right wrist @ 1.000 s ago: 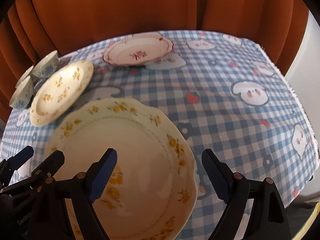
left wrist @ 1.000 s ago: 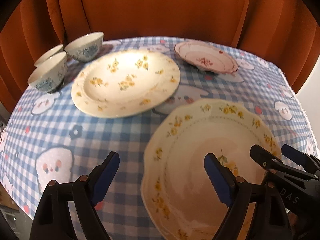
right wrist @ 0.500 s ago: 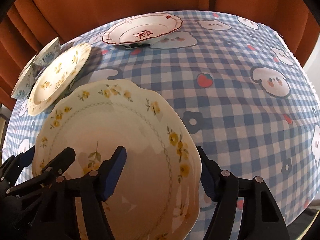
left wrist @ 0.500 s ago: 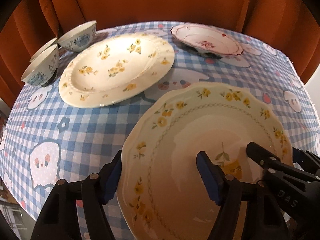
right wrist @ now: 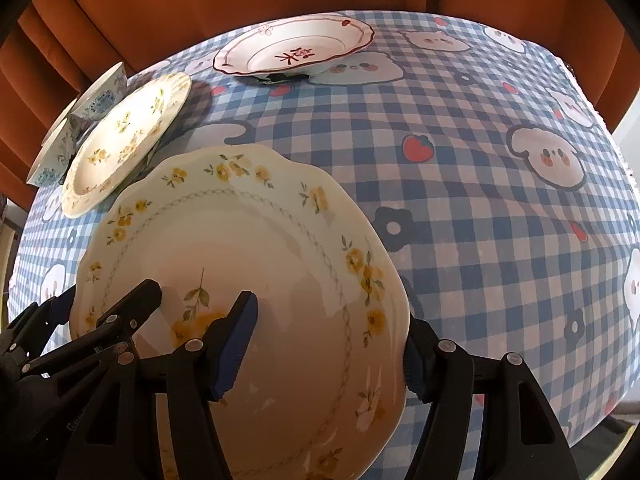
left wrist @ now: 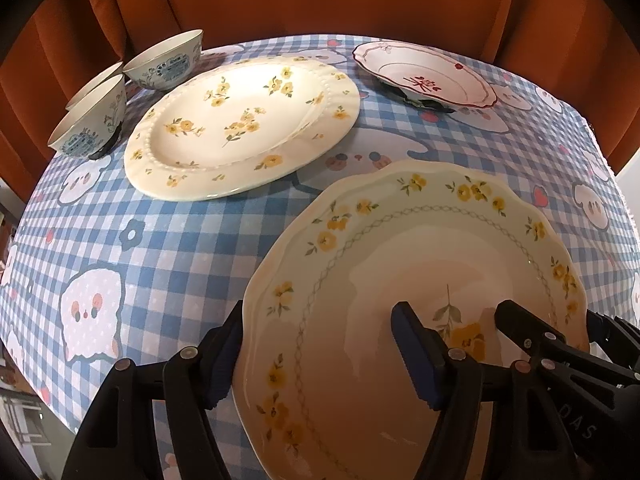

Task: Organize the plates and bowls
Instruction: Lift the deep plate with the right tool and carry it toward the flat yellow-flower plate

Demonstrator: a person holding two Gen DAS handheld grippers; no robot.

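Observation:
A cream scalloped plate (left wrist: 440, 240) (right wrist: 240, 240) with yellow flowers lies nearest me on the checked tablecloth. My left gripper (left wrist: 320, 320) straddles its left rim, with one pad against the outer edge and the other on the inner surface. Across the right rim, my right gripper (right wrist: 330, 316) sits the same way, its outer pad tucked against the edge. Each gripper's fingers also show in the other's view. A large cream flowered plate (left wrist: 240, 120) (right wrist: 124, 140) lies behind on the left. A red-rimmed deep plate (left wrist: 424, 76) (right wrist: 292, 46) rests at the back.
Three blue-patterned bowls (left wrist: 168, 66) (right wrist: 102, 96) stand at the back left beside the large plate. Orange curtain hangs behind the table. The tablecloth (right wrist: 500, 220) drops off at the right edge and at the front.
Both grippers tipped down and came closer to the scalloped plate. Their jaws narrowed from wide open until the pads met its left and right rims.

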